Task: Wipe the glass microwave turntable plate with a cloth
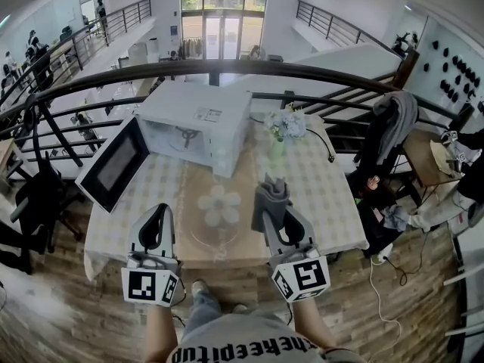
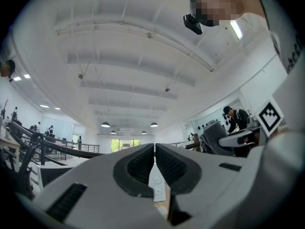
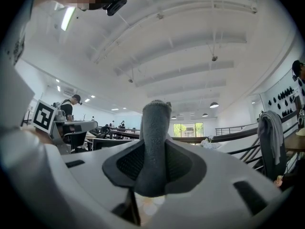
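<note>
While hovering over the near edge of the tabletop, clamping a grey cloth in the right tongs, with the folded wad standing up beyond the jaw tips. Holding the left tongs alongside, jaws pressed together, carrying nothing between them.

Noting the glass turntable plate lying flat on the tabletop between the two tongs and just ahead of them, touching neither. Noting a pale flower-shaped patch at its far side; not managing to tell whether on the glass or under it.

Judging the plate as likely being stiff, fairly heavy, smooth and breakable, and prone to sliding or turning on the cover under a sideways rub. Advising pinching the near rim with the left tongs, or pressing down close to the edge, steadying it while sweeping the cloth across the face. Judging the cloth as soft and thick, yielding under pressure. Wiping not yet begun.

Recording a checked cover over the tabletop, with a plain tan strip down the middle bearing the plate. Logging a white microwave behind the plate, its door hanging open to the left, and a vase of flowers to its right.

Recording an open upper level: dark curved railing beyond the tabletop, jacket draped over it at right, wooden floor underfoot.
</note>
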`<state>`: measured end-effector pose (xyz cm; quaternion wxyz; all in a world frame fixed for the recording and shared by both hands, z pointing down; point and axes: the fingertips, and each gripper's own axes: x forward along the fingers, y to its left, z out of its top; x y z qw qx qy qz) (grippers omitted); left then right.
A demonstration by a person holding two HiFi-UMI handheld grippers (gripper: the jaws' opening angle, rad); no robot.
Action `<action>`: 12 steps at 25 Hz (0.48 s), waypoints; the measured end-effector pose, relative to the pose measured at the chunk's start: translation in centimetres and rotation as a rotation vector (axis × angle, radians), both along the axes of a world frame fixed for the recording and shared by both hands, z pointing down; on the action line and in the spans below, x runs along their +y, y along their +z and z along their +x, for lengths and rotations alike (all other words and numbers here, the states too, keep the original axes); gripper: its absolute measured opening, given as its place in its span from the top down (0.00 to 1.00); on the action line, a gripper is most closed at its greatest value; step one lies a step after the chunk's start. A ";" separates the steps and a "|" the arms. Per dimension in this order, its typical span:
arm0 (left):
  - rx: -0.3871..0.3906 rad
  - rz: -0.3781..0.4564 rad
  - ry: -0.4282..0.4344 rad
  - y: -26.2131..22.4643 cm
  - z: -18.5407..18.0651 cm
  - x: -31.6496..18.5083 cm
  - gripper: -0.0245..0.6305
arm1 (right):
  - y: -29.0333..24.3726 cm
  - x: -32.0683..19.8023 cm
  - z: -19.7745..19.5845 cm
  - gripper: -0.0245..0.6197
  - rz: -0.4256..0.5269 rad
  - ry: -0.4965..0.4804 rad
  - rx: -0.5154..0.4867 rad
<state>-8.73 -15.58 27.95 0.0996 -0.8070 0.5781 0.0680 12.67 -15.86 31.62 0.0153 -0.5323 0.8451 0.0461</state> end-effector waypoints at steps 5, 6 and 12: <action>-0.001 0.000 -0.001 0.0 0.1 0.3 0.94 | -0.1 0.4 0.1 0.80 0.003 -0.001 -0.006; -0.001 0.000 -0.002 0.0 0.2 0.4 0.94 | -0.1 0.5 0.2 0.80 0.004 0.000 -0.007; 0.003 0.006 -0.011 -0.1 0.1 0.6 0.94 | -0.2 0.6 0.5 0.80 0.011 0.006 -0.016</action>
